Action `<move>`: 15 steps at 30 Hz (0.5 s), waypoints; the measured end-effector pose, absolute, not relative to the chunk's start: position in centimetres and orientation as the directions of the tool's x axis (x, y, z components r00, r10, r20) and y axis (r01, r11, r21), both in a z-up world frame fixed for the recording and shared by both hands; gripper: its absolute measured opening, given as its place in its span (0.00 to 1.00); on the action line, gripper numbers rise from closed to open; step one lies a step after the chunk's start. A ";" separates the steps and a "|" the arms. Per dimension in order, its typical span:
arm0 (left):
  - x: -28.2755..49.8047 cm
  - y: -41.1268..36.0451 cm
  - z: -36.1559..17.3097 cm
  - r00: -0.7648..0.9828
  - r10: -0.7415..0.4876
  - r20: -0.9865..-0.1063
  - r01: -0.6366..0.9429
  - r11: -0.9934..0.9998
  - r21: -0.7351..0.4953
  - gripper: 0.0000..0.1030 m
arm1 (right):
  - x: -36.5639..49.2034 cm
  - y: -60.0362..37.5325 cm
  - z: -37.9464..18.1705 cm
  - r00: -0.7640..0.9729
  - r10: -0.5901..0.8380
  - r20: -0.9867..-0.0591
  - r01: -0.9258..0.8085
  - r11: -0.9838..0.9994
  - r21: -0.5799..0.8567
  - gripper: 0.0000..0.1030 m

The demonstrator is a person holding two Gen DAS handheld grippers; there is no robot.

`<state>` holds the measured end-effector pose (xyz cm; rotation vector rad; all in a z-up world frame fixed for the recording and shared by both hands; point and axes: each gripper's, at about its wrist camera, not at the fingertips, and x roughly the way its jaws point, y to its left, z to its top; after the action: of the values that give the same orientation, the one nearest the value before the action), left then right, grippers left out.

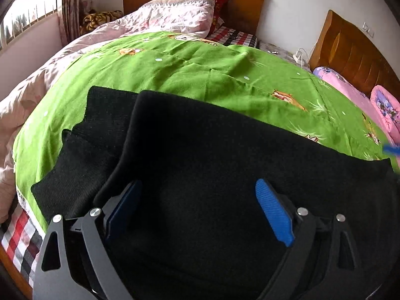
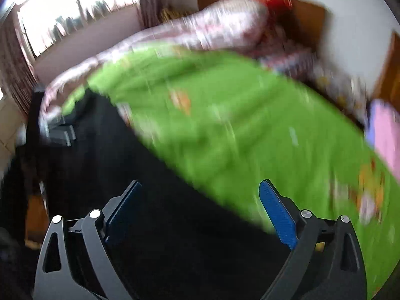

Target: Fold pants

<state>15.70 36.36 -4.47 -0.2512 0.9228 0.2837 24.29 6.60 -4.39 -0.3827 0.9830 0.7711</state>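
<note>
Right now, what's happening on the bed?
A person with a gripper in each hand is folding black pants on a green blanket spread over the bed. One layer already lies over another at the left end. The left gripper hangs over the pants, fingers wide apart, gripping nothing. The right gripper is also open and empty, above the pants' edge by the blanket; its view is badly blurred.
</note>
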 end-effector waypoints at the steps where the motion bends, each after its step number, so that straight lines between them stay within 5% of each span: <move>1: 15.7 36.4 -4.5 0.571 0.129 -0.811 -0.346 0.933 -0.094 0.91 | 24.5 5.6 -5.4 0.328 0.377 -0.866 -0.716 0.697 0.032 0.89; 6: 15.3 36.6 -4.6 0.572 0.123 -0.811 -0.341 0.935 -0.099 0.92 | 27.3 1.2 -6.7 0.352 0.491 -0.797 -0.657 0.736 0.163 0.89; 15: 14.7 36.5 -4.7 0.564 0.151 -0.812 -0.371 0.925 -0.085 0.92 | 29.0 0.3 -6.8 0.401 0.475 -0.784 -0.573 0.797 0.190 0.86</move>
<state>14.71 36.49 -4.72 -0.2587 0.9235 0.3109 29.02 0.25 -6.76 -0.1160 0.9499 0.6642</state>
